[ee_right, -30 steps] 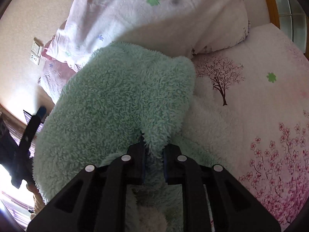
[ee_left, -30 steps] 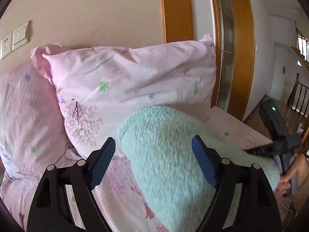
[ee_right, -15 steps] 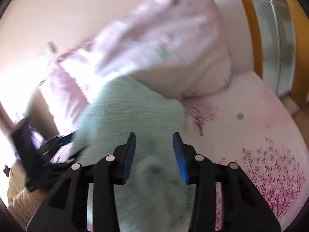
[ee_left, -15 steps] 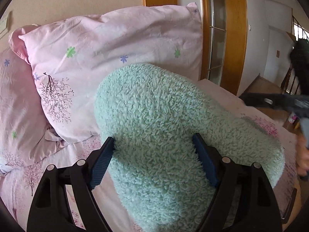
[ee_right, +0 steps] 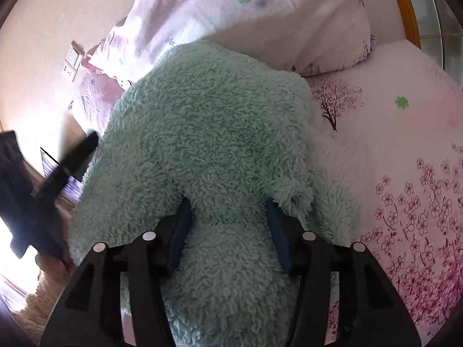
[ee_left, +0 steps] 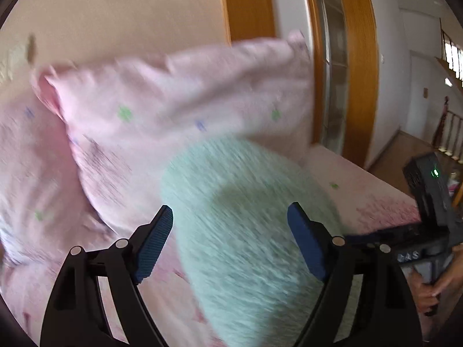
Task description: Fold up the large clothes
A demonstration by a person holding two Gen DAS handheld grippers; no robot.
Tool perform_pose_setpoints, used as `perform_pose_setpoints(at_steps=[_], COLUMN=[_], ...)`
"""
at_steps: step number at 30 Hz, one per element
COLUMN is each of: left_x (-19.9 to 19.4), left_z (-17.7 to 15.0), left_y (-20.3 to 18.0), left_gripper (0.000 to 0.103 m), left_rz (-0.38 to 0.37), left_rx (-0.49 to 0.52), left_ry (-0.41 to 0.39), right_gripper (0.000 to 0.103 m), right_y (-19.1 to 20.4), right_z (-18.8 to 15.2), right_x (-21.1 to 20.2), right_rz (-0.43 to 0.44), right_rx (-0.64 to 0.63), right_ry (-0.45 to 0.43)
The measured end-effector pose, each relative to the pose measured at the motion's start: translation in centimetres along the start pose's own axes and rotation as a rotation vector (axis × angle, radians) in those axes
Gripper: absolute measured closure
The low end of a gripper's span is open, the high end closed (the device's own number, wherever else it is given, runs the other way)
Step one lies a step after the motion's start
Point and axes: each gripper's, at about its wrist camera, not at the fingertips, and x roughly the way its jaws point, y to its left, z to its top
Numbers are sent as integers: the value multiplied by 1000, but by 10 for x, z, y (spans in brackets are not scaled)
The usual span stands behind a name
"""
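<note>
A mint-green fleece garment (ee_left: 246, 196) lies bunched in a long roll on the pink bed. My left gripper (ee_left: 230, 231) straddles one end of it, its jaws wide and opening slightly; the left blue pad (ee_left: 153, 245) stands clear of the fleece. In the right wrist view the same garment (ee_right: 208, 121) bulges up between the jaws of my right gripper (ee_right: 228, 219), which are opening and no longer pinch it. The right gripper's body (ee_left: 428, 202) and the hand (ee_left: 434, 286) holding it show at the right edge of the left wrist view.
Two pink flowered pillows (ee_left: 188, 110) (ee_left: 29, 159) lean on the wall behind the garment. The blossom-print sheet (ee_right: 405, 144) spreads to the right. A wooden door frame (ee_left: 358, 72) stands past the bed's far side, and wall sockets (ee_right: 72, 60) sit above the pillows.
My right gripper let go of the fleece fold it pinched and its jaws spread apart around the bunched garment. The left gripper shifted slightly and stayed wide.
</note>
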Motion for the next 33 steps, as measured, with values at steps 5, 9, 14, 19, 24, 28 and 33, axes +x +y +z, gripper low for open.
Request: perform_pose_setpoints(at_steps=[5,9,14,19,24,28,33], left_x=[36,41,45,56,53,48,47], left_z=[-15,-14,-15,-21,-20,-20,-24], left_y=[-7,-7,-11,-11,-11,-15,-9], left_gripper=[18,18,18,18,18,18,18], left_rz=[-21,-55,-51,-47,-39,-18,-36], left_rx=[45,4,-8,-34,-32,-4,-35], left_ry=[127,140,136,162,158,148,139], right_gripper=[50,49,49,44,44,44,44], right_y=[12,23,10,-21,-19,1,11], right_z=[15,36,48,42,45,41,17], right_x=[-21,-52,4,45,40,8,-18], right_rz=[-7,33,-12,47,45,22,34], right_rx=[2,1,93,225,230,169,104], right_ry=[-76,-190,2,116,106,35,39])
